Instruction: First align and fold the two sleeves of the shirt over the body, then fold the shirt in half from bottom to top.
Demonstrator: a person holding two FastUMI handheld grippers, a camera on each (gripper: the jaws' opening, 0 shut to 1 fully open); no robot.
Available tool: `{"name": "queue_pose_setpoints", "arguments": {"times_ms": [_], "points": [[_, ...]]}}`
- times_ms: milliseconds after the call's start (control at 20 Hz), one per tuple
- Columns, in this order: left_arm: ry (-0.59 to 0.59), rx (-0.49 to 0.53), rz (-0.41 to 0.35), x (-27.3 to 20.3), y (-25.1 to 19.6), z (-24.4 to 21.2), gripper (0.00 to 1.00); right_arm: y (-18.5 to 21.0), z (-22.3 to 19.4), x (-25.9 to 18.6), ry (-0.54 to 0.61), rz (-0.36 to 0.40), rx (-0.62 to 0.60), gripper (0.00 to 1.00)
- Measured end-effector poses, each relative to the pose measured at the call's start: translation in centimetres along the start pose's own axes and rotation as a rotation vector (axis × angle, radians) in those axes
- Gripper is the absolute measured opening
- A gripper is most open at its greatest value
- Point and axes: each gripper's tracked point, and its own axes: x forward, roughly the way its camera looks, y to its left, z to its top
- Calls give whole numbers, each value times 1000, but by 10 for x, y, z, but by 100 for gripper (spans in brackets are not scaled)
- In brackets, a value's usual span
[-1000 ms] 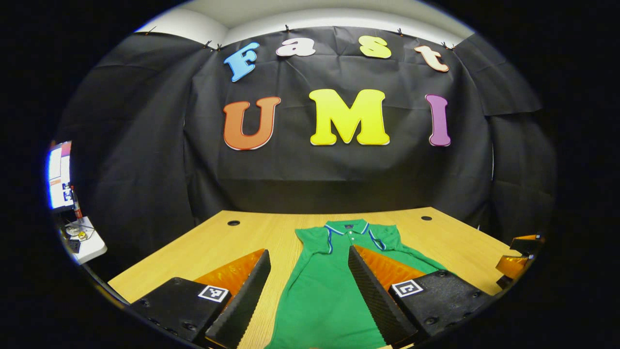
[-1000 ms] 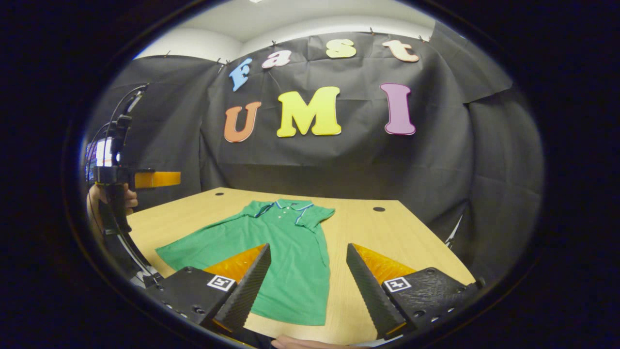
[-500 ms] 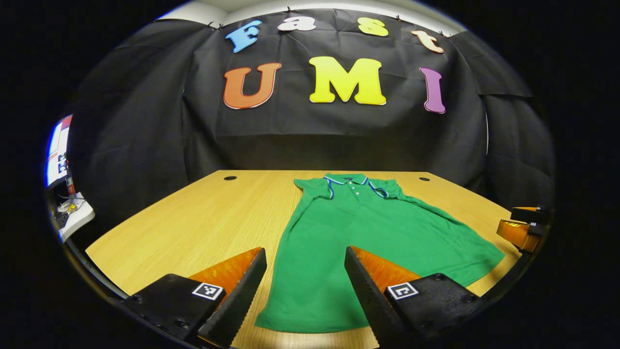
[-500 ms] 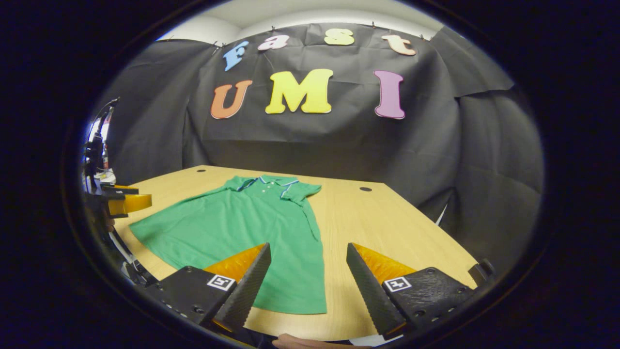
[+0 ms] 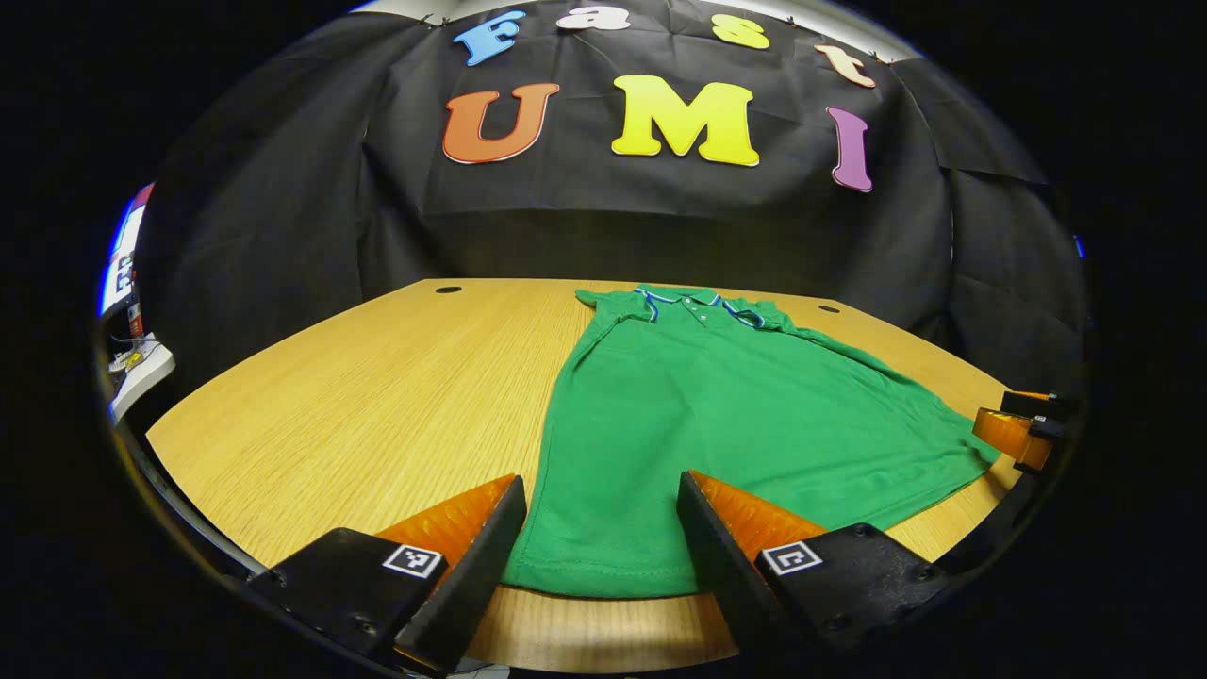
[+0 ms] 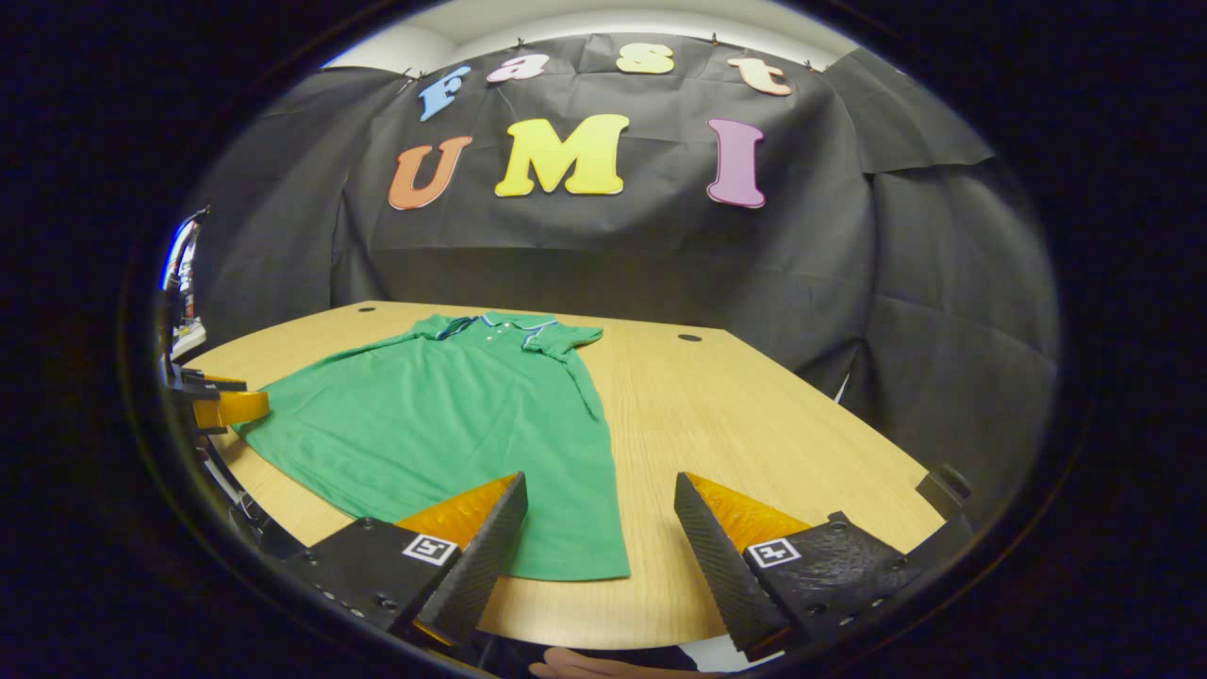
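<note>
Both grippers have tipped down and come lower since a moment ago, so more of the wooden table (image 5: 358, 396) now shows and the hem of the shirt (image 5: 717, 415) sits right in front of them. The green shirt lies flat on the table, collar (image 5: 693, 300) at the far end near the black wall and hem at the near edge. The left gripper (image 5: 599, 547) hangs over the hem's left corner with its fingers spread wide and nothing between them. The right gripper (image 6: 596, 547) hangs over the hem's right corner, fingers wide apart too — it grips nothing. From the right gripper view, the left one can be seen far off at the shirt's other side. The sleeves look small and lie close along the body; the right sleeve (image 6: 566, 341) is just beside the collar. I think the sleeves are the first job. To do it well, each gripper should reach up to its own sleeve, pinch only the top layer at the edge, and lay it over the body evenly — both sides matching, no bumps.
</note>
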Motion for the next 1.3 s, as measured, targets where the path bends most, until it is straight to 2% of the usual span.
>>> {"name": "queue_pose_setpoints", "arguments": {"times_ms": [350,650,900,950,1000,1050,1100,1150,1250,1300], "points": [[-10,-4,14,3,1,0,100,2,-20,4,65,18,41,95],[-36,47,42,4,4,-2,100,2,-21,5,71,40,99,96],[-47,32,50,5,10,-1,100,6,-21,6,70,64,106,95],[-43,35,53,6,12,-1,97,8,-23,6,70,70,111,92],[-39,41,52,5,14,-2,89,6,-22,6,67,69,118,85],[-39,47,44,5,13,-2,83,7,-23,6,67,77,129,84],[-37,53,35,5,10,-2,74,10,-23,7,64,82,132,70],[-36,64,26,5,6,-2,70,13,-23,8,63,94,133,65],[-35,76,9,7,-1,-2,55,18,-23,10,62,114,144,51],[-32,77,0,8,-4,-2,45,18,-23,9,60,120,182,40]]}}
